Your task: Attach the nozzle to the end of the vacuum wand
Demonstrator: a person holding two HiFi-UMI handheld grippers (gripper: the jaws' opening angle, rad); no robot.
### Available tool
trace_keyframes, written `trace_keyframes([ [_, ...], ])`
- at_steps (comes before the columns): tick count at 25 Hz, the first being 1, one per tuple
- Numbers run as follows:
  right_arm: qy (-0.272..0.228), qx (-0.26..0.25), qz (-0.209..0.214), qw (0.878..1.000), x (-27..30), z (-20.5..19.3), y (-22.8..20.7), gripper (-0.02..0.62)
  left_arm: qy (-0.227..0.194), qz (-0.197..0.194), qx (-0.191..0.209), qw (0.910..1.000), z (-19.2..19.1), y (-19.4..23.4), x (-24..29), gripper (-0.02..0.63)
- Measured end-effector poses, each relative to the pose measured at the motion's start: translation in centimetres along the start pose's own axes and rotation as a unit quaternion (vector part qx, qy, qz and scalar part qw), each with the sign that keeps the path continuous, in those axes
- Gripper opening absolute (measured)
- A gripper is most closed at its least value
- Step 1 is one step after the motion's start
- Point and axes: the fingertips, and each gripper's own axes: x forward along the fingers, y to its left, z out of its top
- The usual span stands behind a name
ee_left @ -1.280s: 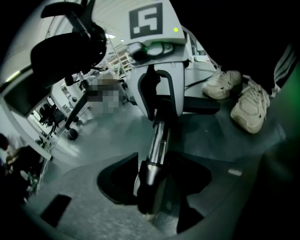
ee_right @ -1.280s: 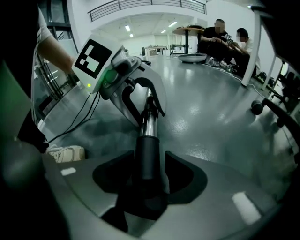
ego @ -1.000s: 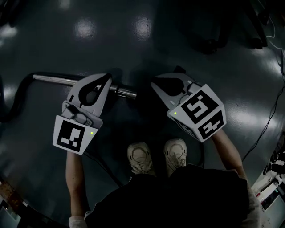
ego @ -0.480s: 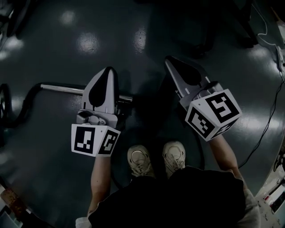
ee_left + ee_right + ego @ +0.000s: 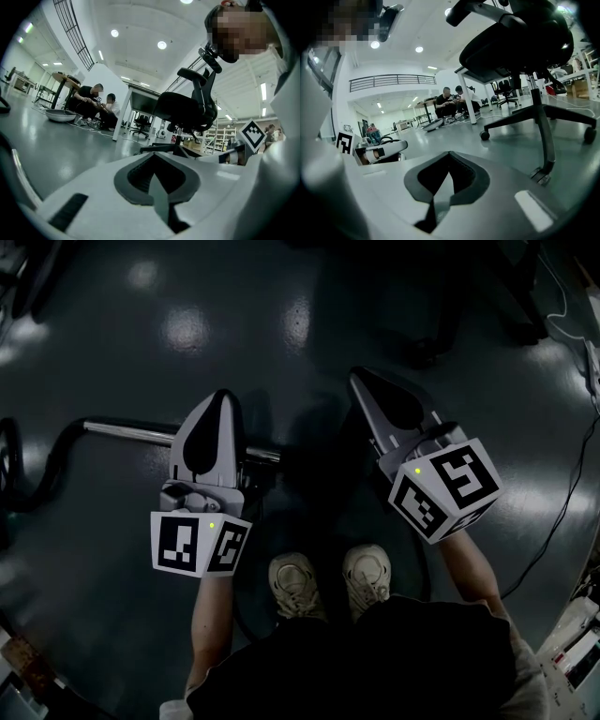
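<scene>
Nearest in, behind both tools, I see a pair of pale shoes (image 5: 295, 582) on the dark floor (image 5: 112, 324). Just ahead of them I have the left gripper (image 5: 223, 397), its jaws pressed fully together with nothing between them. The right gripper (image 5: 359, 376) is beside it and well apart, jaws likewise closed tight and empty.

The vacuum wand (image 5: 131, 434) lies on the floor beneath the left gripper, crossing under its jaws. Its bare metal end pokes out on the side facing the right gripper and stops short of it. On the left gripper's outer side the wand runs into a black hose (image 5: 37, 479) that curves away.

Ahead of the right gripper stands a black office chair (image 5: 520, 42) on a wheeled base. Far beyond both tools, two people (image 5: 452, 104) sit low by the floor.
</scene>
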Motion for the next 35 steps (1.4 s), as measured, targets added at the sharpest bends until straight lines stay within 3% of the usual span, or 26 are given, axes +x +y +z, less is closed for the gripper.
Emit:
trace_keyframes([
  [7,0.013,0.037,-0.014,0.999,1.5,-0.8,-1.9,0.008,0.011,0.014,-0.015,0.9997,-1.4,2.0,1.3,0.001],
  [10,0.019,0.059,-0.041,0.997,0.8,2.8,-2.6,0.008,-0.003,0.026,-0.004,0.9997,3.1,2.9,1.9,0.0],
  [13,0.036,0.032,-0.068,0.997,-1.5,11.0,-2.3,0.008,-0.026,0.053,0.008,0.9982,13.6,3.2,2.0,0.0],
  [16,0.043,0.039,-0.075,0.996,-5.3,22.1,1.5,0.008,-0.037,0.072,0.005,0.9967,26.7,0.7,-0.2,0.0],
  [20,0.049,0.068,-0.047,0.995,-12.4,40.1,10.8,0.008,-0.012,0.085,-0.021,0.9961,44.9,-7.2,-4.2,0.0],
  [24,0.015,0.041,-0.01,0.999,-19.7,61.2,20.6,0.008,-0.019,0.075,-0.028,0.9966,65.6,-16.0,-7.5,0.002],
  [26,-0.011,0.022,-0.004,1.0,-23.8,69.1,24.8,0.008,-0.03,0.07,-0.02,0.9969,73.6,-19.6,-9.8,0.002],
  [29,-0.044,0.002,0.005,0.999,-29.6,75.3,28.8,0.008,-0.05,0.067,0.017,0.9964,80.5,-24.0,-12.8,0.002],
  [35,-0.085,-0.049,0.007,0.995,-36.0,77.5,31.4,0.008,-0.077,0.05,0.082,0.9923,84.0,-28.8,-15.9,0.0],
])
